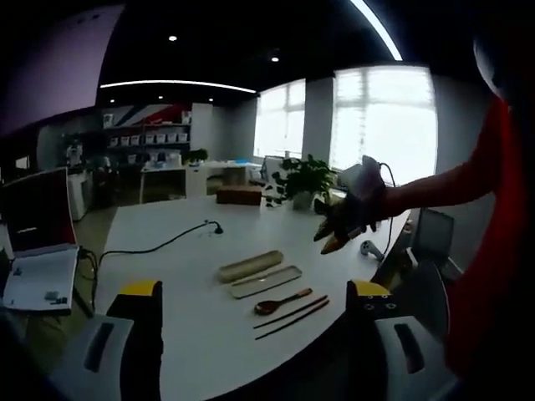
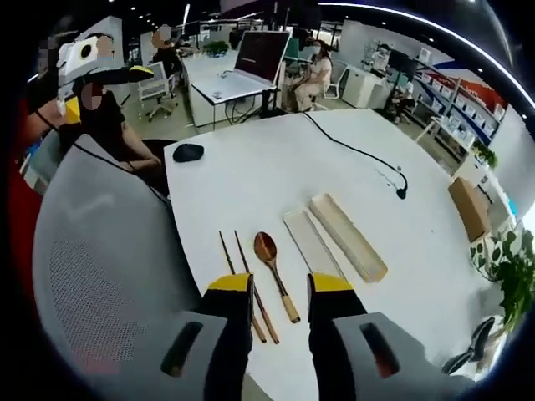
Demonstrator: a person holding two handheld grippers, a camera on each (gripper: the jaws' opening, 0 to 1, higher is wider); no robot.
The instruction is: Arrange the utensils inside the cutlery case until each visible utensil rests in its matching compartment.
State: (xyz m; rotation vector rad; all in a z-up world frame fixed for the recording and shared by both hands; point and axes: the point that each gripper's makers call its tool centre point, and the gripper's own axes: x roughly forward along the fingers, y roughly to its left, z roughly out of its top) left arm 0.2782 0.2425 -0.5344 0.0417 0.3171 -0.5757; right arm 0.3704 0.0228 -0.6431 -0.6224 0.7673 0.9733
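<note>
On the white table [image 2: 251,180] lie two pale case halves side by side: a raised beige lid [image 2: 349,237] [image 1: 251,266] and a flat tray [image 2: 309,242] [image 1: 267,281]. Beside the tray rest a wooden spoon [image 2: 272,255] [image 1: 282,302] and a pair of dark chopsticks [image 2: 238,267] [image 1: 292,318], all outside the case. My right gripper [image 2: 280,288] hovers above the spoon's handle with a narrow gap between its jaws, holding nothing; it also shows raised over the table's far edge [image 1: 338,238]. My left gripper [image 1: 254,289] is wide open and stands back from the utensils.
A black cable [image 2: 359,154] crosses the table toward an open laptop [image 2: 255,58]. A dark mouse [image 2: 188,152] sits near the edge. A grey mesh chair [image 2: 92,259] stands against the table. A brown box [image 2: 471,209] and a potted plant [image 1: 305,180] stand at the end.
</note>
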